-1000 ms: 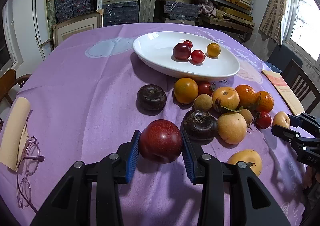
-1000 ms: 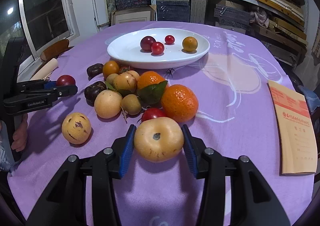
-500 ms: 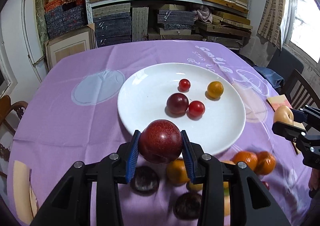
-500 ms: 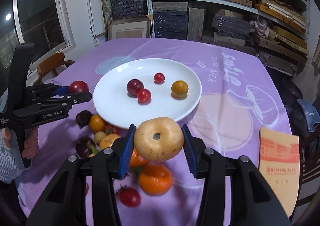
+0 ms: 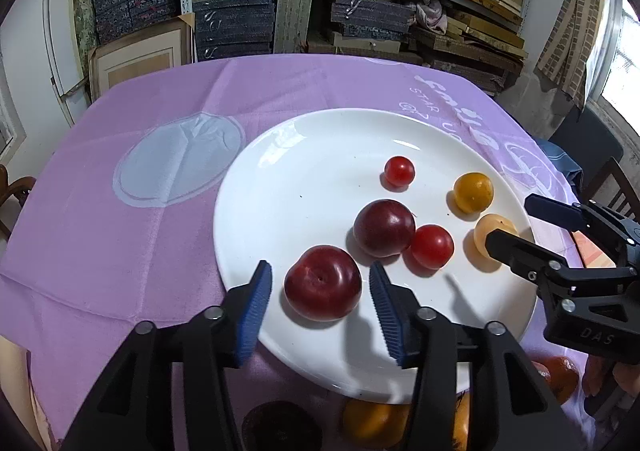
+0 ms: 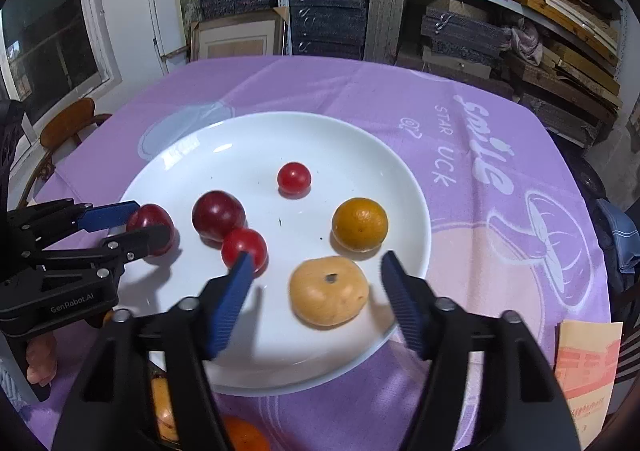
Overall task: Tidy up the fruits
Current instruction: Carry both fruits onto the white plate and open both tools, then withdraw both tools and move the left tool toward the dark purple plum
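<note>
Now both fruits lie on the wide white glazed plate (image 5: 280,187), and both grippers have just been opening. The left gripper (image 5: 320,291) has its blue ribbed fingers (image 5: 256,299) apart on each side of the dark red round plum (image 5: 322,282), with a clear gap on both sides, so the plum is between them but not pressed. The right gripper (image 6: 316,291) stands the same way around the pale yellow flattened round fruit (image 6: 328,295), which sits near the front rim of the plate, free of both pads.

The plum has a smooth, shiny skin and looks firm but easy to bruise; it is probably light, and it may roll on the slick glaze. A good hold is across its widest middle, with soft pressure. The yellow fruit has a matt skin with small brown specks and a dark dimple on top; its flat form should keep it more stable. It is best taken at the sides, not over the dimple.

Other fruits share the plate: a second dark plum (image 5: 383,227), two small glossy red tomatoes (image 5: 432,246) and a little orange citrus (image 6: 360,224) with a pored rind. The plate rests on a desk under a soft purple cloth (image 5: 120,251) with folds, where more oranges (image 6: 244,436) wait near the front edge.
</note>
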Motion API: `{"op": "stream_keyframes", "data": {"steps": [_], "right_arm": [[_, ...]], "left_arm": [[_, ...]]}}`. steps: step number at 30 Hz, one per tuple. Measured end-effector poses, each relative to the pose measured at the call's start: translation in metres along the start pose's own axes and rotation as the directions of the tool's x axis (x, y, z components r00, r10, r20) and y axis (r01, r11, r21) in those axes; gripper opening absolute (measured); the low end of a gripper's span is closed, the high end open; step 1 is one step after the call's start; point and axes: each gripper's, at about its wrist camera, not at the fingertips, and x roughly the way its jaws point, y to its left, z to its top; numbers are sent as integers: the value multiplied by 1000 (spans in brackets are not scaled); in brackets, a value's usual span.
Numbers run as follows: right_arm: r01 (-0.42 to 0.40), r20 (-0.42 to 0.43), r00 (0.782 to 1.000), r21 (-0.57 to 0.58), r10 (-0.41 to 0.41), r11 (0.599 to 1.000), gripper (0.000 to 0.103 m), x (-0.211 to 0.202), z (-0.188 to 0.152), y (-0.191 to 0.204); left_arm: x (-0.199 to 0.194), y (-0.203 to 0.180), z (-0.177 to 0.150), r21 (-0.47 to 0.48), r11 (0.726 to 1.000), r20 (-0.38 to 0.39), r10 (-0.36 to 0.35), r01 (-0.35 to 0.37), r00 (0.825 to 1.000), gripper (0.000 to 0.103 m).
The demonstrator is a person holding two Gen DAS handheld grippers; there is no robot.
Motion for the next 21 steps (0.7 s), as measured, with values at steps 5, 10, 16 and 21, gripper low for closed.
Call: {"op": "stream_keyframes", "data": {"steps": [5,10,16,21], "right_arm": [[20,127,991,70,-29,997,99,-52,-11,-16],[43,198,978,138,-70,990,99,-103,-54,-30],[53,226,970,174,-92,983,99,-130,-120,-27],[75,208,972,155,-106,985,99,-131,-147,-15]], "left_arm": [[-33,14,-3,-26,999,48,47,-45,998,74],[-71,26,-36,-65,994,84,95,-90,992,92],[-91,33,-85,-125,989,51,87,-80,995,96],[-87,30,-96,-118,988,78,109,-100,991,96]]}}
